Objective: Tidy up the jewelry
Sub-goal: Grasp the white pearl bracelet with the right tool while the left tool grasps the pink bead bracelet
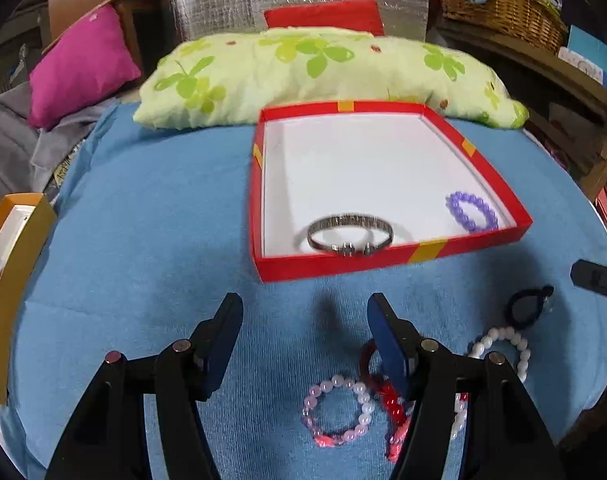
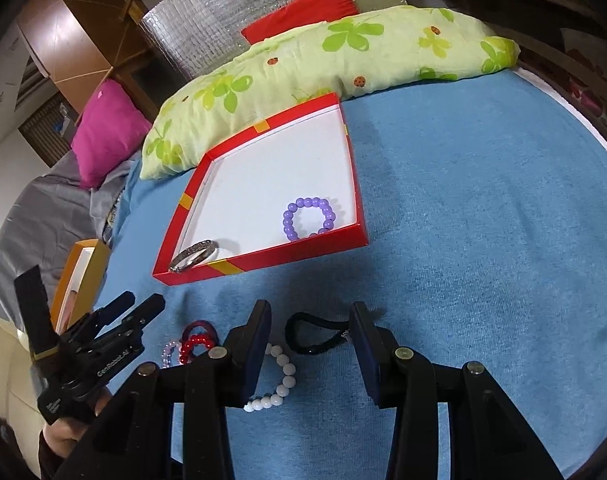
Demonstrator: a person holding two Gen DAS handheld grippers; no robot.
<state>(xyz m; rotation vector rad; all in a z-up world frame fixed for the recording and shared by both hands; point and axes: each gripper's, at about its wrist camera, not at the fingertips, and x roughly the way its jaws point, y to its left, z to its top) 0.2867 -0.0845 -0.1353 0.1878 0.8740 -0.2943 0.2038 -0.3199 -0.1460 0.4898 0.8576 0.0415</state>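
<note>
My left gripper (image 1: 303, 316): jaws apart, nothing between the pads, hanging over the blue cloth (image 1: 151, 240) just short of the red box (image 1: 343, 268). Its right finger (image 1: 387, 344) sits in front of the red bead bracelet (image 1: 387, 396); can't tell if it touches.

My right gripper (image 2: 310, 328): jaws partly apart, not clamped on anything. The black hair tie (image 2: 315, 330) lies on the cloth between the fingers; its right end is close against the right finger (image 2: 363, 344), contact unclear. The white bead bracelet (image 2: 281, 380) runs partly under the left finger.

Inside the box: a silver metal bracelet (image 1: 349, 236) leaning at the near wall, and a purple bead bracelet (image 2: 309, 218) in the near right corner.

Still on the cloth, outside the box: pink-and-white bead bracelet (image 1: 337, 412), red one just beside it, white one, hair tie.

Writing: the left gripper's body, seen from the right wrist view, carries white lettering (image 2: 113, 364) that looks like "GenRobot.AI". A smaller label lower down is too small to read.

A hand (image 2: 69, 432) holds that gripper.
</note>
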